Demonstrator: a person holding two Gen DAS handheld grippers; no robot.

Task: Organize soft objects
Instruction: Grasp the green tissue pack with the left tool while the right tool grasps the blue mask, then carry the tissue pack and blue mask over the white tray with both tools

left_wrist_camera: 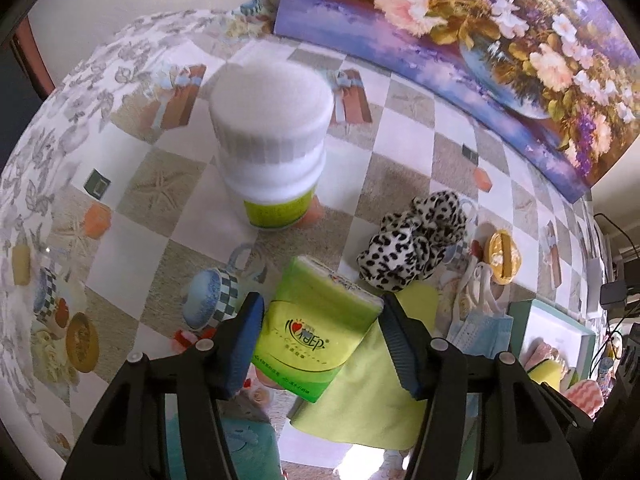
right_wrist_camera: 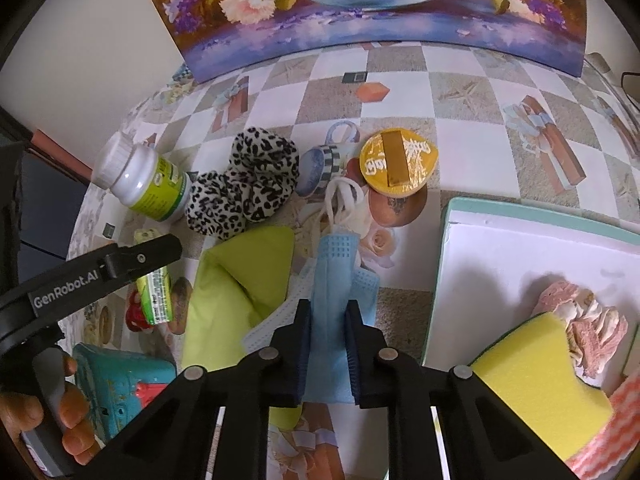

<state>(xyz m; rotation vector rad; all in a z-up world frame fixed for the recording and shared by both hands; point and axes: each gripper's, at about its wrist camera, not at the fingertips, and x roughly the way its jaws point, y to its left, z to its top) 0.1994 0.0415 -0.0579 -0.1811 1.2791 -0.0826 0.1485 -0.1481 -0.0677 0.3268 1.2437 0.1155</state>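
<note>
My left gripper [left_wrist_camera: 320, 332] is shut on a green tissue pack [left_wrist_camera: 316, 324] and holds it above the table; the pack also shows in the right wrist view [right_wrist_camera: 154, 288]. My right gripper [right_wrist_camera: 328, 344] is shut on a blue face mask [right_wrist_camera: 334, 280], whose white ear loops [right_wrist_camera: 340, 196] trail ahead on the table. A leopard-print scrunchie [right_wrist_camera: 244, 184] lies beyond a lime-green cloth [right_wrist_camera: 236, 280]. The scrunchie [left_wrist_camera: 416, 240] and the cloth [left_wrist_camera: 368, 392] also show in the left wrist view.
A white tray [right_wrist_camera: 500, 248] at the right holds a yellow sponge [right_wrist_camera: 536, 376], a pink cloth [right_wrist_camera: 588, 328] and a checked cloth [right_wrist_camera: 604, 440]. A white-capped bottle [right_wrist_camera: 140, 180], a round gold tin [right_wrist_camera: 398, 160] and a teal object [right_wrist_camera: 120, 376] stand on the patterned table. A flower painting [right_wrist_camera: 360, 8] leans at the back.
</note>
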